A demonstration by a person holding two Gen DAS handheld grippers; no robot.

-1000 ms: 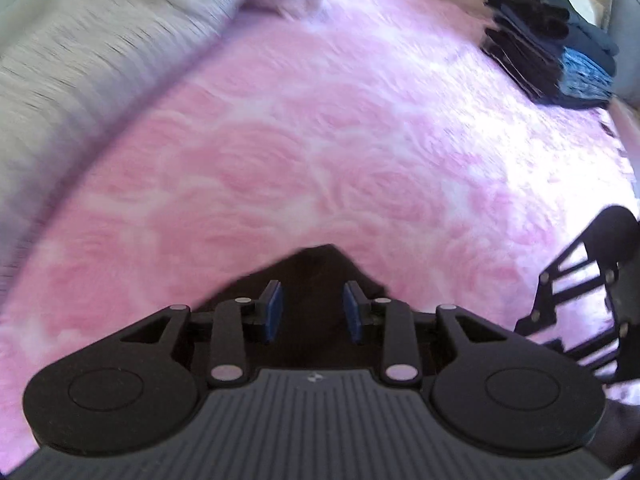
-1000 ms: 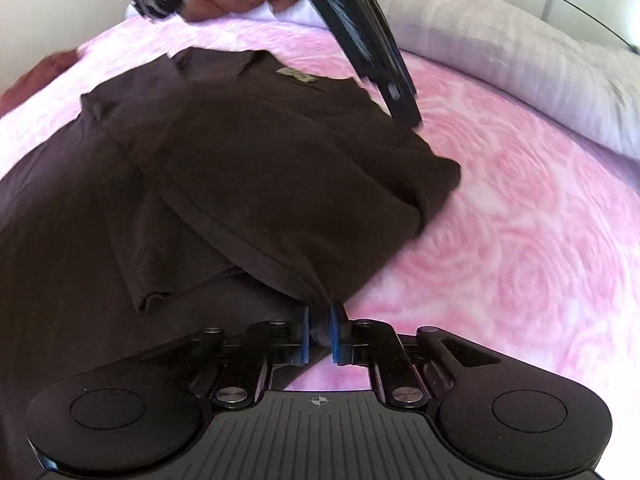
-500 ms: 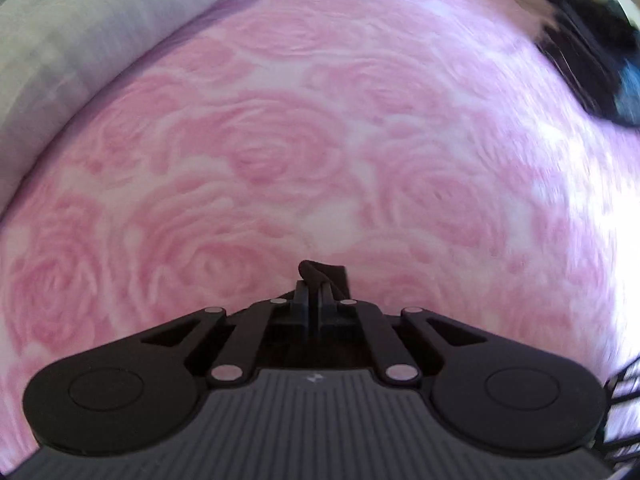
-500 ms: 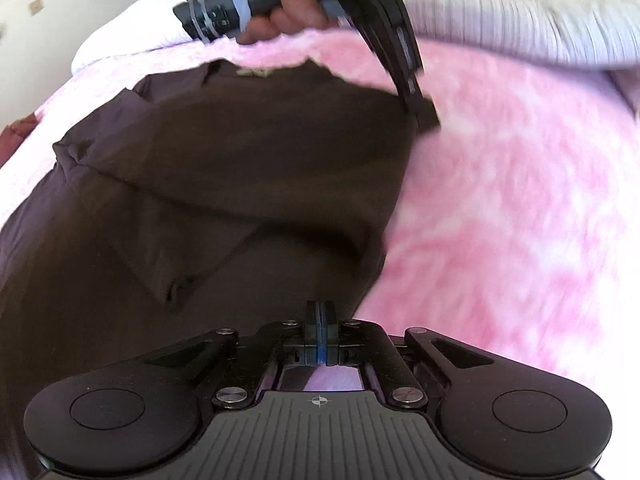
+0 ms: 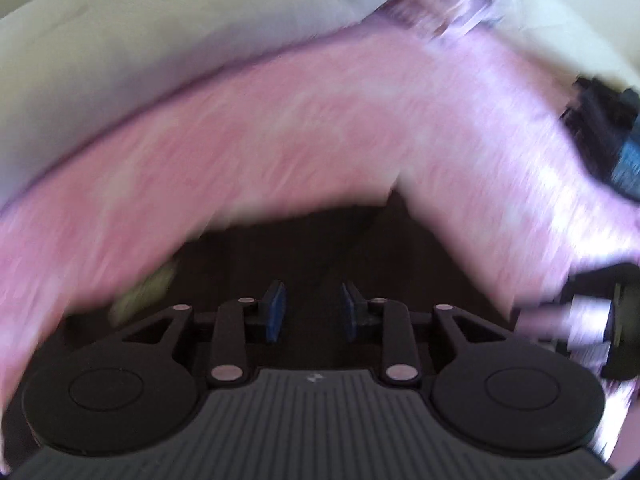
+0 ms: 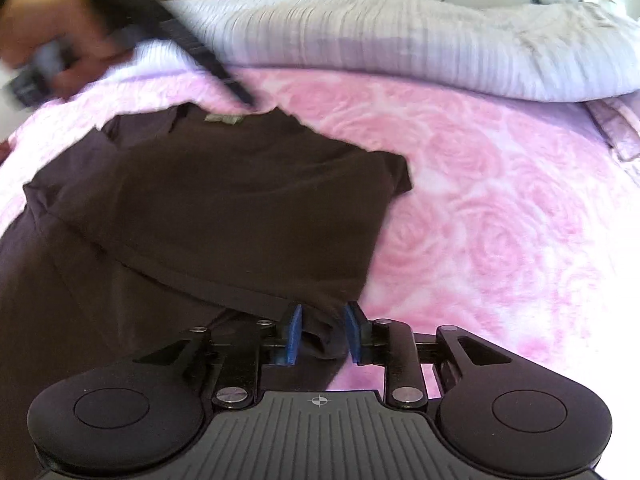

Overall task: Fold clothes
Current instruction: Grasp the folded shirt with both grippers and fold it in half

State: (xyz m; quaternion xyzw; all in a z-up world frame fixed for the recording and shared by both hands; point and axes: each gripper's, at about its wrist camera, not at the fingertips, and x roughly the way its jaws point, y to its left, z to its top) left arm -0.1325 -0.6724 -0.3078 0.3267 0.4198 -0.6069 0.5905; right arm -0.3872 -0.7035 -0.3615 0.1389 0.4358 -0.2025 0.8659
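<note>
A dark brown cotton T-shirt (image 6: 224,200) lies partly folded on a pink rose-patterned bedspread (image 6: 500,208), its hem between the released right tongs (image 6: 320,332). The left tongs (image 5: 311,310), also released, hover over its collar in a person's hand (image 6: 44,40). Beyond, a ribbed lilac pillow (image 6: 400,36).

Matt dark cloth shirt (image 6: 224,208); plush pink rose-embossed blanket (image 6: 500,208); ribbed pillow (image 6: 400,36).
</note>
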